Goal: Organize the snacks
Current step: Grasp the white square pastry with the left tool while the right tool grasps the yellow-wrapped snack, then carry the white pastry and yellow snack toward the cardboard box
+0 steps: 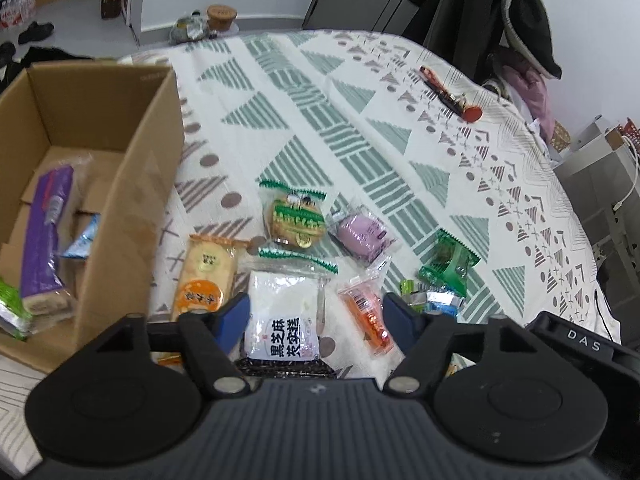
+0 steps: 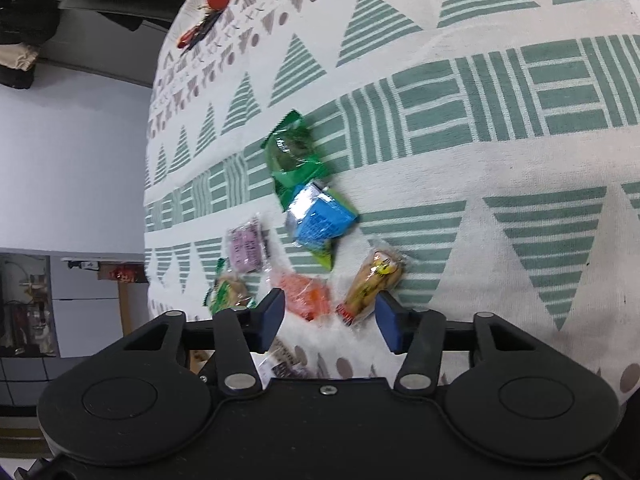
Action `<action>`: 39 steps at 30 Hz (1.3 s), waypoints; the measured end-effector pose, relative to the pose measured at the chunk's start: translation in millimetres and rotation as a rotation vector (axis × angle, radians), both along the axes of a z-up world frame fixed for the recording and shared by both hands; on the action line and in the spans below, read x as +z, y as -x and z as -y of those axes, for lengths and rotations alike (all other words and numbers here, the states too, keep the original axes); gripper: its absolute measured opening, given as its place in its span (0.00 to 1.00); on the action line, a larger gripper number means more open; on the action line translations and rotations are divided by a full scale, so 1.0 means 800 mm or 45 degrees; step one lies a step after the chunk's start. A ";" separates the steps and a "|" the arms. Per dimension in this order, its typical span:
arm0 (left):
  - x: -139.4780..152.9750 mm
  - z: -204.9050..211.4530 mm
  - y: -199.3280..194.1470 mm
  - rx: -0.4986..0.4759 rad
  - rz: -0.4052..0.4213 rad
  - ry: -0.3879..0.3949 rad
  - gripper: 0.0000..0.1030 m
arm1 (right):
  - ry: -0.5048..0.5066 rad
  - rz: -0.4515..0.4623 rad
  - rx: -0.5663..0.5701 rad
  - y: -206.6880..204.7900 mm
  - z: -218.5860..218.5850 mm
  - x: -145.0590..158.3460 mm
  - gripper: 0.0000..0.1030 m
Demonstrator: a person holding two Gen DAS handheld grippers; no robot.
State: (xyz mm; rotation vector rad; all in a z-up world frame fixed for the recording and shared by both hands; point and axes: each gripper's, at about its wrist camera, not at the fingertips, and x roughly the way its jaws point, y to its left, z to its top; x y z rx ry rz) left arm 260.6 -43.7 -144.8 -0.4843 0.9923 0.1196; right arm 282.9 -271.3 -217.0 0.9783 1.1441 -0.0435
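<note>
Wrapped snacks lie on a patterned tablecloth [image 1: 360, 80]. My left gripper [image 1: 316, 316] is open low over a white packet with black lettering [image 1: 284, 316] and an orange packet [image 1: 364, 316]; its pads do not press either. An orange rice-cracker pack [image 1: 206, 276], a green-trimmed cake [image 1: 296, 220], a purple packet [image 1: 360, 236] and a green packet [image 1: 448, 264] lie beyond. My right gripper [image 2: 330, 312] is open, with the orange packet [image 2: 306, 296] and a yellow-brown packet [image 2: 374, 280] between its fingers. A blue packet [image 2: 320, 220] overlaps the green packet [image 2: 294, 156].
An open cardboard box [image 1: 136, 160] stands at the left and holds a long purple pack [image 1: 44, 232] and other snacks. A red and black object [image 1: 452, 96] lies at the far side. A chair draped with dark clothes [image 1: 500, 12] stands behind the table.
</note>
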 end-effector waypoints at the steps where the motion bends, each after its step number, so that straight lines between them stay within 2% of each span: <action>1: -0.004 0.000 -0.002 0.003 -0.011 0.005 0.63 | 0.003 -0.010 -0.003 -0.002 0.001 -0.003 0.47; 7: -0.025 0.002 -0.014 -0.002 -0.063 0.008 0.61 | 0.030 -0.023 0.008 -0.011 -0.003 -0.012 0.44; 10: -0.031 0.005 -0.017 -0.005 -0.068 -0.021 0.61 | 0.053 -0.020 0.026 -0.014 -0.005 -0.014 0.43; 13: -0.033 0.005 -0.020 -0.002 -0.071 -0.043 0.61 | 0.098 -0.013 0.045 -0.015 -0.008 -0.014 0.33; 15: -0.036 0.004 -0.022 0.003 -0.083 -0.067 0.61 | 0.122 -0.008 0.047 -0.015 -0.009 -0.013 0.22; 17: -0.043 0.001 -0.023 0.008 -0.121 -0.072 0.61 | 0.128 0.001 0.051 -0.014 -0.010 -0.012 0.20; 19: -0.057 -0.005 -0.021 0.025 -0.174 -0.019 0.61 | 0.128 0.017 0.063 -0.013 -0.012 -0.009 0.18; 23: -0.057 0.001 -0.016 0.005 -0.144 -0.058 0.60 | 0.116 0.050 0.084 -0.011 -0.016 -0.002 0.16; 24: -0.057 0.002 -0.016 0.004 -0.143 -0.059 0.53 | 0.112 0.060 0.087 -0.011 -0.017 0.000 0.16; 27: -0.053 0.002 -0.017 0.004 -0.138 -0.058 0.45 | 0.103 0.086 0.095 -0.010 -0.018 0.006 0.16; 34: -0.029 0.004 -0.009 -0.014 -0.072 -0.041 0.43 | 0.073 0.174 0.126 -0.007 -0.025 0.024 0.16; 39: 0.000 -0.001 -0.001 -0.013 -0.008 -0.047 0.42 | 0.051 0.286 0.194 -0.005 -0.037 0.042 0.16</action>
